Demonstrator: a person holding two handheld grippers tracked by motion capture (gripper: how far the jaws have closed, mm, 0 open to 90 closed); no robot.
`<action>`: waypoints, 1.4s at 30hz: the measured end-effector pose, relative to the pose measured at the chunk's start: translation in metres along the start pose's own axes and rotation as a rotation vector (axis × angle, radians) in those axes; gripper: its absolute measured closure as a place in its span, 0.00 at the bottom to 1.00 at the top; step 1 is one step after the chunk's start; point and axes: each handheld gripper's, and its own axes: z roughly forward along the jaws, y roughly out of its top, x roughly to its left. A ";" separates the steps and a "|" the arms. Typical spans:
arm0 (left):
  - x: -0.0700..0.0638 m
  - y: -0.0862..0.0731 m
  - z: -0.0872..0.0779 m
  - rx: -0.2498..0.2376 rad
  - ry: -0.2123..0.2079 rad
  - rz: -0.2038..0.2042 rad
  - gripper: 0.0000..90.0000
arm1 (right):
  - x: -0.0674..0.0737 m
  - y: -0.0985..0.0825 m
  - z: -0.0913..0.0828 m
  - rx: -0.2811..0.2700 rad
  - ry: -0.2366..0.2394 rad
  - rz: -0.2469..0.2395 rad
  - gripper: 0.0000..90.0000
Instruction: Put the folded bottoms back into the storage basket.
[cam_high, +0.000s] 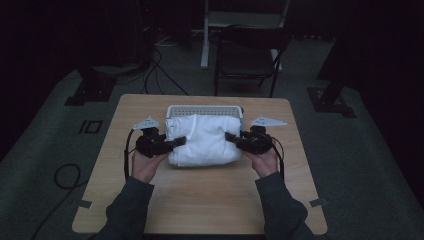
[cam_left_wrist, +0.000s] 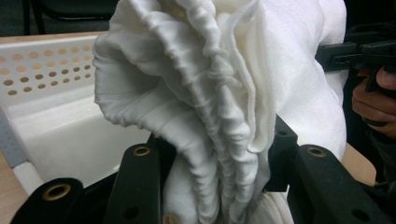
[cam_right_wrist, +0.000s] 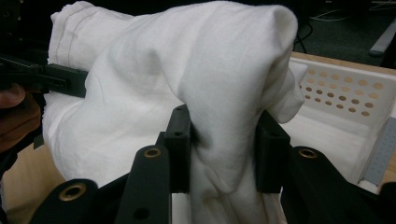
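A bundled white cloth (cam_high: 205, 140) is held up between my two grippers, partly over the white perforated basket (cam_high: 205, 109) and partly over the table in front of it. My left gripper (cam_high: 179, 141) is shut on the cloth's left end, where bunched folds (cam_left_wrist: 210, 140) are squeezed between the black pads (cam_left_wrist: 280, 154). At the cloth's right end my right gripper (cam_high: 231, 137) is shut on a pinched fold (cam_right_wrist: 224, 154). In each gripper view the other gripper (cam_left_wrist: 359, 51) (cam_right_wrist: 42, 77) shows across the cloth (cam_right_wrist: 154, 93), and the basket's wall (cam_left_wrist: 42, 70) (cam_right_wrist: 345, 93) stands behind it.
The wooden table (cam_high: 200, 200) has bare surface in front of the cloth, where the person's forearms rest. A dark chair (cam_high: 247, 57) and a white stand (cam_high: 205, 35) stand on the floor beyond the table's far edge. Cables (cam_high: 155, 70) trail across the carpet.
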 end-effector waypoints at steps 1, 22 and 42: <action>0.000 0.000 0.000 0.000 0.000 0.000 0.66 | 0.000 0.000 0.000 0.000 0.000 0.000 0.72; 0.008 0.010 0.003 -0.020 0.008 -0.001 0.66 | -0.007 0.010 0.008 -0.011 -0.007 0.003 0.72; 0.016 0.018 0.010 -0.016 0.019 0.001 0.66 | -0.014 0.015 0.016 -0.009 -0.016 0.019 0.72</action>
